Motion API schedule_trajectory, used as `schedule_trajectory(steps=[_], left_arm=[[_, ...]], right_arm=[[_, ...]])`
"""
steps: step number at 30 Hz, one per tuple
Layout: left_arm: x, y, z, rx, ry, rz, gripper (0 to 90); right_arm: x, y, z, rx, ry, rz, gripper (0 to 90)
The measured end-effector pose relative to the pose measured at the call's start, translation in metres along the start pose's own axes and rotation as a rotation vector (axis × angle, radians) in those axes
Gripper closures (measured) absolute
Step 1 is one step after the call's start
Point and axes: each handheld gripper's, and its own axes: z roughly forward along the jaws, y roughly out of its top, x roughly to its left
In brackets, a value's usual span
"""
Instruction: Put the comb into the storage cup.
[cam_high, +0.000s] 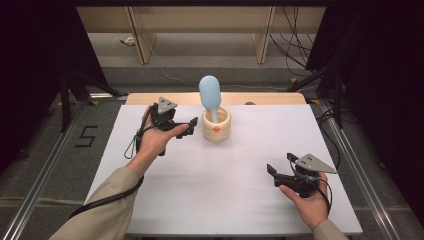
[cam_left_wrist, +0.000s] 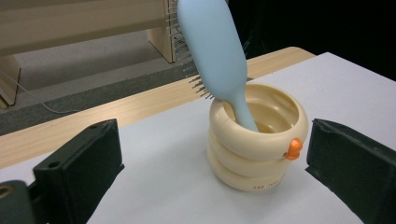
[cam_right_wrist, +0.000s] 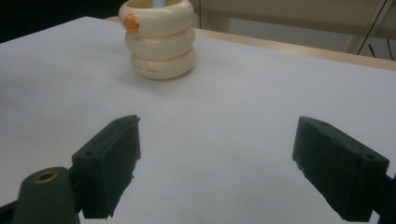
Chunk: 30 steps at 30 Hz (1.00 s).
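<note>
Your cup (cam_high: 216, 126) is a cream, glossy holder shaped like three stacked rounded rings, smooth as plastic or glazed ceramic, with a small orange knob (cam_left_wrist: 293, 149) on its top ring and tiny red lettering low on its base. It stands upright on the white, matte sheet (cam_high: 240, 190) covering the table, toward the far side and a little left of centre. A strip of pale wood (cam_high: 270, 98) shows along the far edge.

A pale blue hairbrush (cam_high: 210, 95) stands handle-down in the cup, leaning on the rim, its smooth oval head rising well above it. In your left gripper view, thin dark bristles stick out from the far face of the head.

Your left gripper (cam_high: 186, 127) sits just beside the cup on its left, pointing at it. Its blocky black jaws are spread wide and grip nothing; in its own view the cup sits between them but farther on, its right side near the right jaw, and you cannot tell whether they touch.

Your right gripper (cam_high: 274, 171) is near you on the right, well apart from the cup. Its jaws also stand wide apart with nothing between them, aimed across bare sheet toward the cup.
</note>
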Motion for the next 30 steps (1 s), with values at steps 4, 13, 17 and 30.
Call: schedule_trajectory(steps=[4,13,17,30], left_arm=[[0.001,-0.004,-0.004,0.004,-0.005,0.010,2.8],[0.003,-0.015,-0.012,0.021,-0.011,0.020,2.8],[0.004,-0.023,-0.015,0.033,-0.017,0.024,2.8],[0.006,-0.038,-0.027,0.041,-0.026,0.048,3.2]], right_arm=[[0.000,0.000,0.000,0.000,-0.001,0.000,16.1],[0.000,0.000,0.000,0.000,0.000,-0.001,16.1],[0.000,0.000,0.000,0.000,-0.002,0.000,16.0],[0.000,0.000,0.000,-0.001,-0.002,-0.002,16.1]])
